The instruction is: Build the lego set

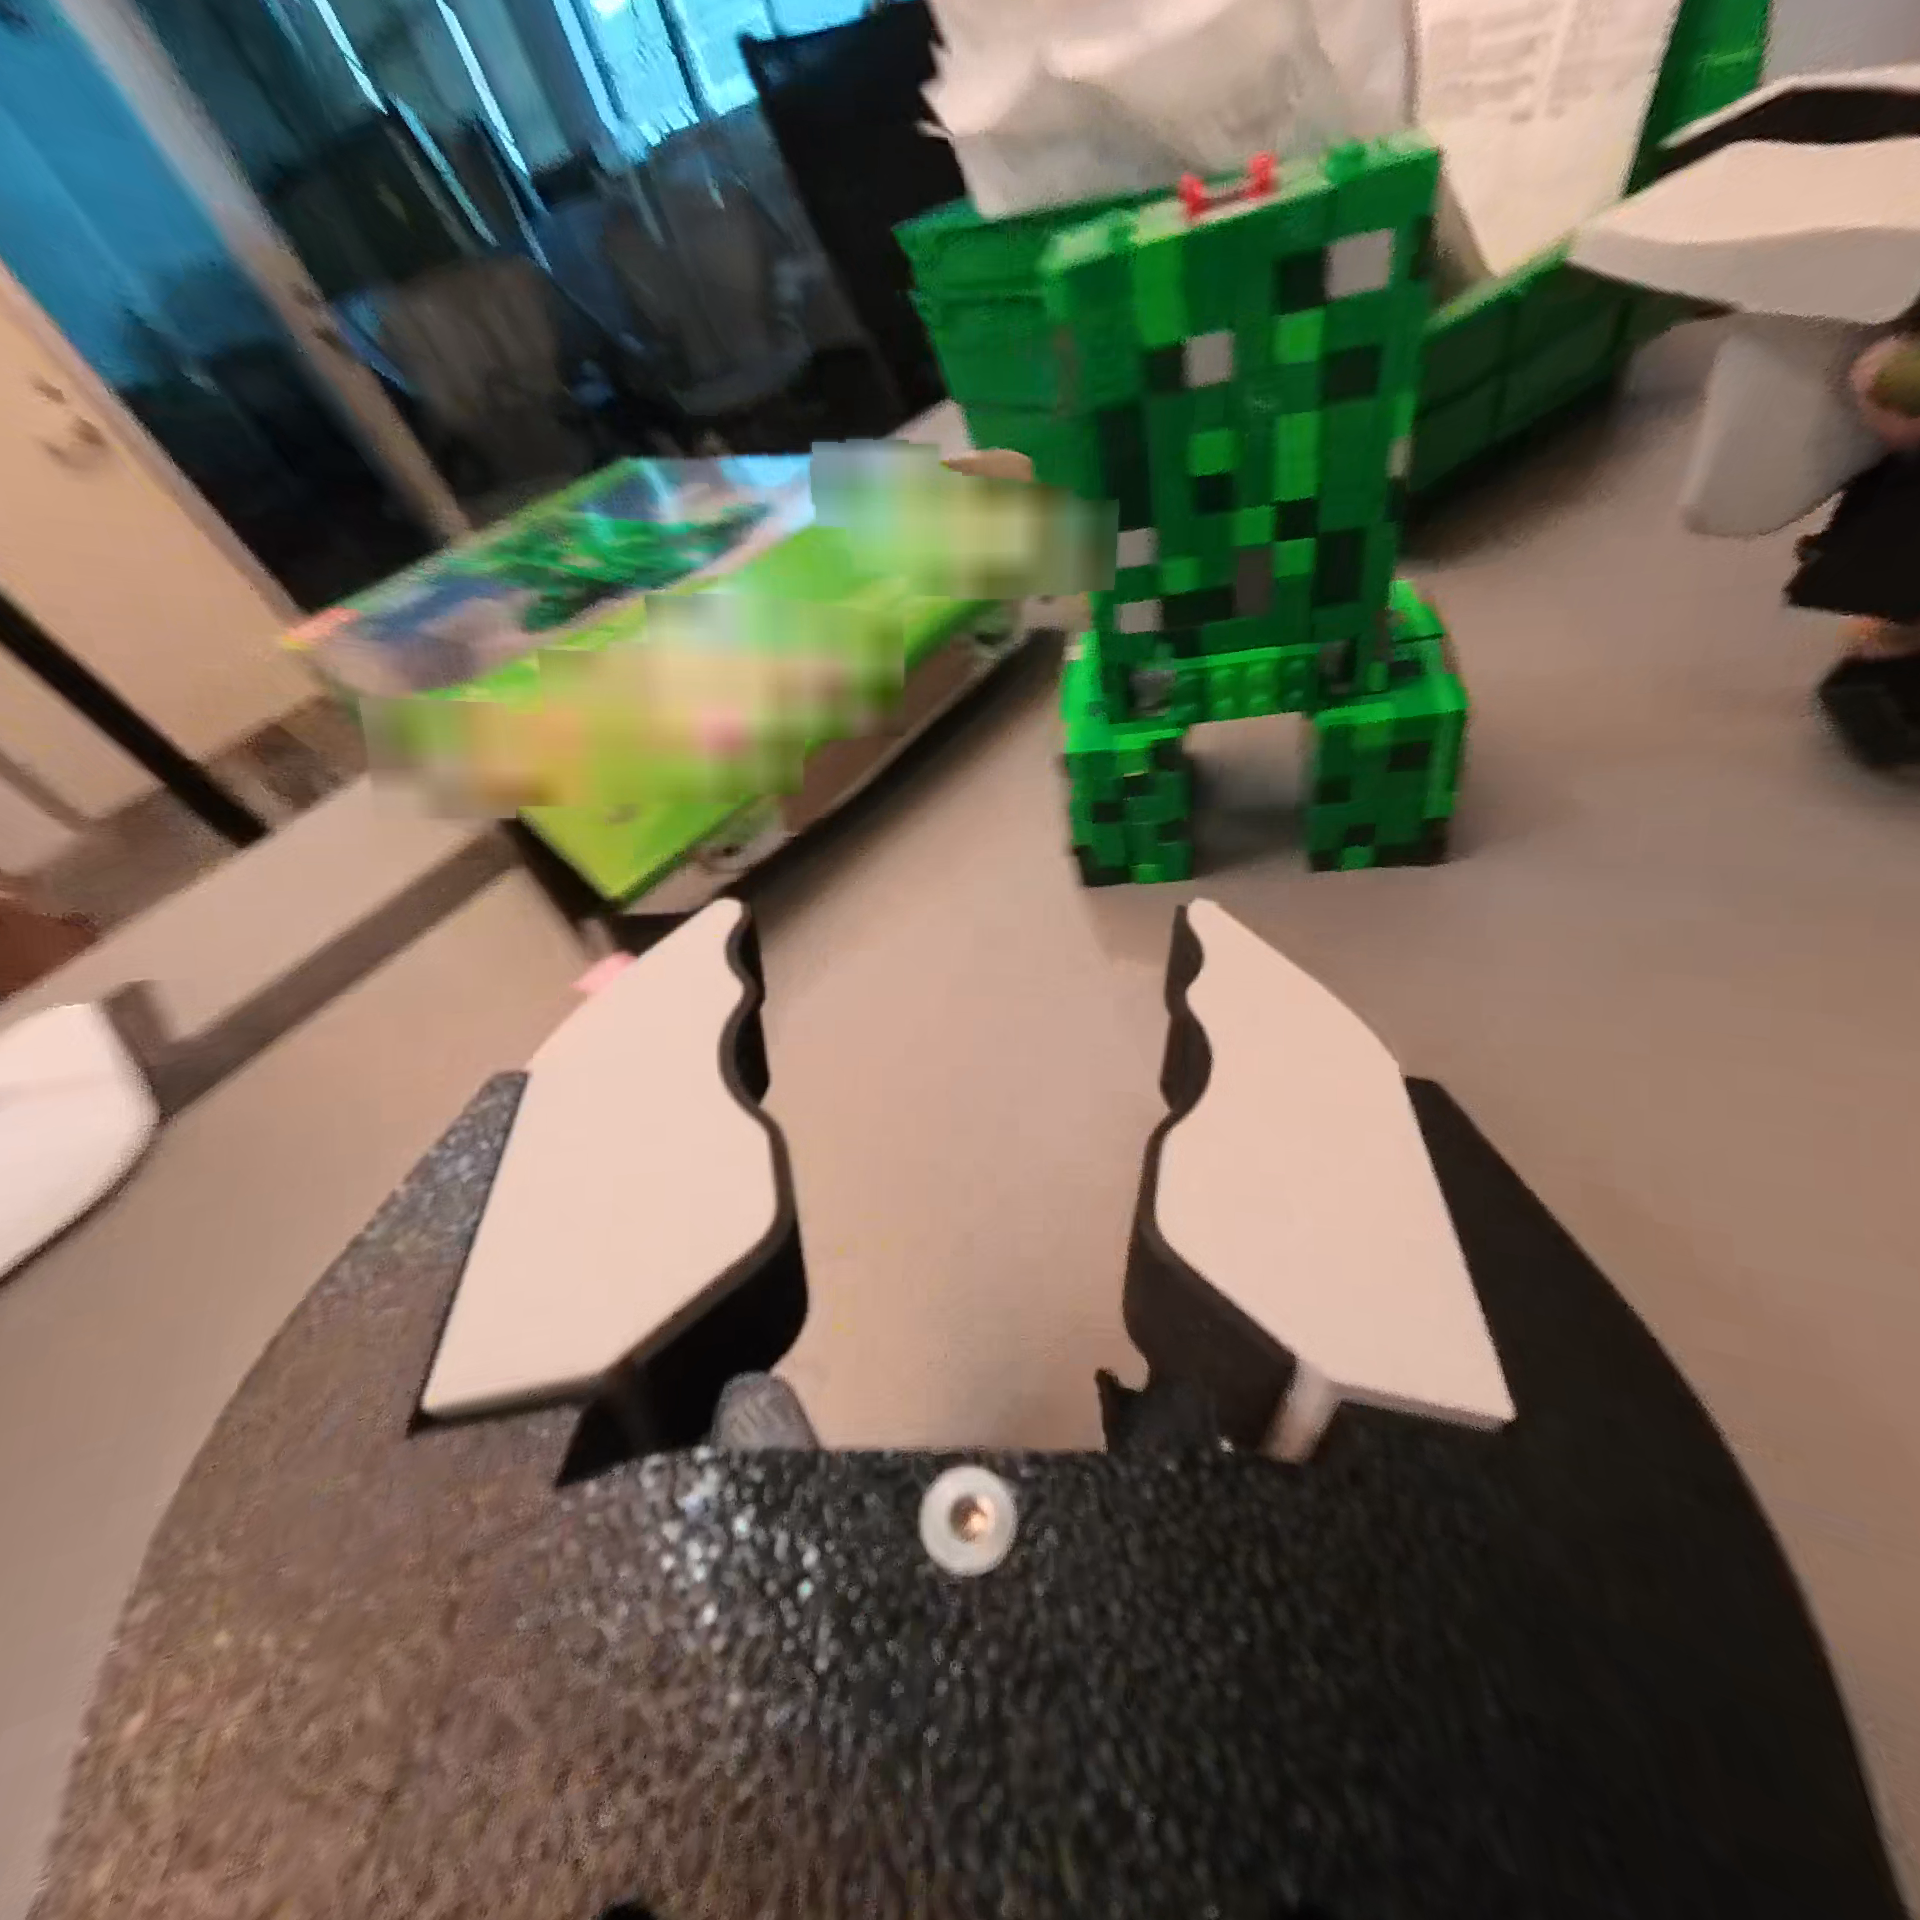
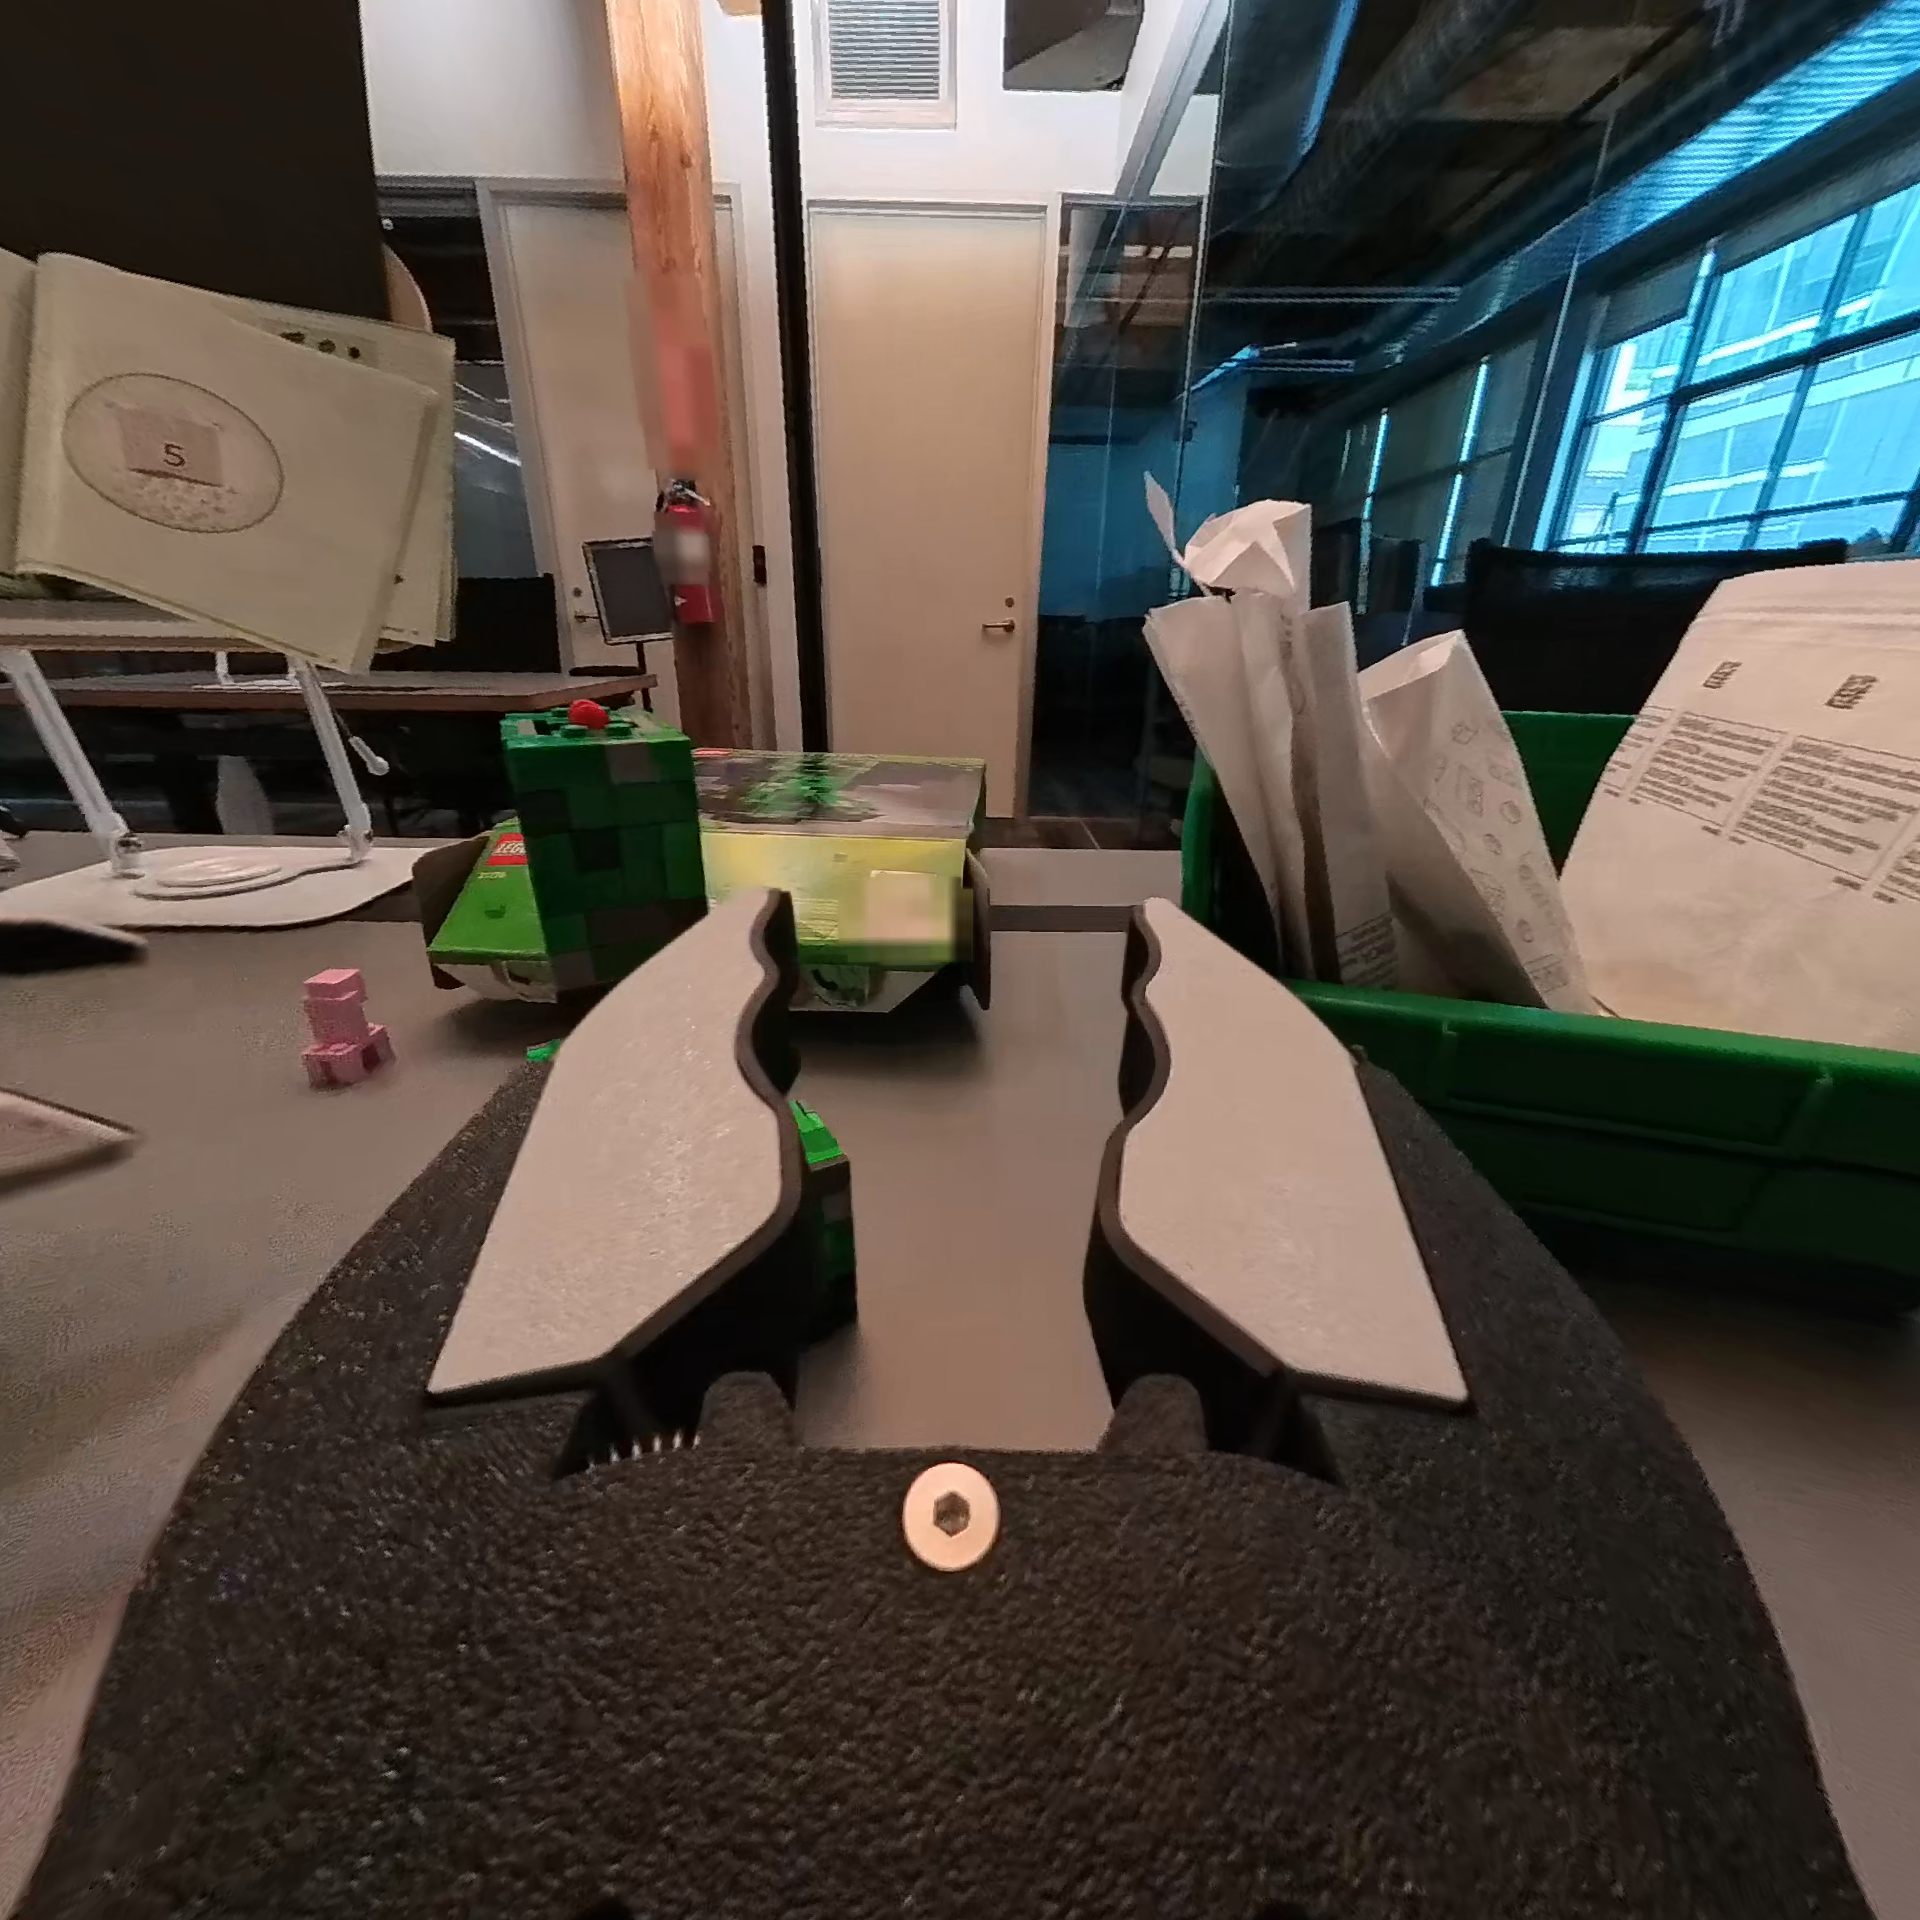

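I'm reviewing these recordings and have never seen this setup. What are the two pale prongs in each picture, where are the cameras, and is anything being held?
There is no robot arm: a person carries two handheld grippers, each with a camera looking along its two pale fingers. The left gripper and the right gripper are both open and hold nothing. On the grey table stands a tall green blocky brick figure, apparently largely built, beside the green cardboard set box. The right view also shows a small pink brick figure and a green plastic bin with white paper bags.
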Tool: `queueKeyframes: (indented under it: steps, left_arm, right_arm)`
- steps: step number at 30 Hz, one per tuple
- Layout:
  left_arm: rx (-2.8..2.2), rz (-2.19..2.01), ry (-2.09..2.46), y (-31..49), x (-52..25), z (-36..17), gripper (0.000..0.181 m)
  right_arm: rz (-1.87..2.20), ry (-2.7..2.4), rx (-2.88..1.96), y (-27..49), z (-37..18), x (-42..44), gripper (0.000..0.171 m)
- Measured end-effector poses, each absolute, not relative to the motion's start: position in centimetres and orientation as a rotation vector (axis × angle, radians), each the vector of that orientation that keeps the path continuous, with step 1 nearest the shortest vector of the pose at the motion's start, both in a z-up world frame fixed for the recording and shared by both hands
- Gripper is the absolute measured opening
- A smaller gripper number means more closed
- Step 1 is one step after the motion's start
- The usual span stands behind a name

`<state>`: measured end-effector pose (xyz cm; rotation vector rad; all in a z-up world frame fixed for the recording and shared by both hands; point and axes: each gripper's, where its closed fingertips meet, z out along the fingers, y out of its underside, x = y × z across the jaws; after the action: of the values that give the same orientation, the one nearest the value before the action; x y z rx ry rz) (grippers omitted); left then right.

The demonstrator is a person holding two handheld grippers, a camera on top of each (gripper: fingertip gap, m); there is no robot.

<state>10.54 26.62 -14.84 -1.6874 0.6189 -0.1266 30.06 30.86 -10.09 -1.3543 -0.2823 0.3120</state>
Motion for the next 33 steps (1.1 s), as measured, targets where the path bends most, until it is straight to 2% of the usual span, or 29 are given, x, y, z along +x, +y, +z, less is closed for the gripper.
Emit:
queueKeyframes:
  steps: [7,12,21,26,33]
  left_arm:
    - [-1.676,-0.040,0.518,23.6,-2.3,-12.7,0.081]
    - [-1.681,0.063,0.469,22.1,-11.4,-14.1,0.079]
    - [-1.607,0.206,0.434,19.5,-21.7,-13.7,0.072]
    - [-1.597,0.125,0.408,18.5,-23.2,-13.6,0.069]
    - [-1.579,0.114,0.392,18.1,-23.4,-13.4,0.066]
  right_arm:
    - [0.237,-0.213,-1.338,30.2,-9.6,31.6,0.058]
    - [0.150,-0.110,-1.297,28.3,-8.8,33.2,0.057]
    - [0.108,-0.031,-1.250,23.2,-8.0,31.5,0.056]
    - [0.239,-0.141,-1.252,21.7,-7.9,23.6,0.054]
    - [0.609,-0.582,-1.319,20.3,-10.4,1.7,0.053]
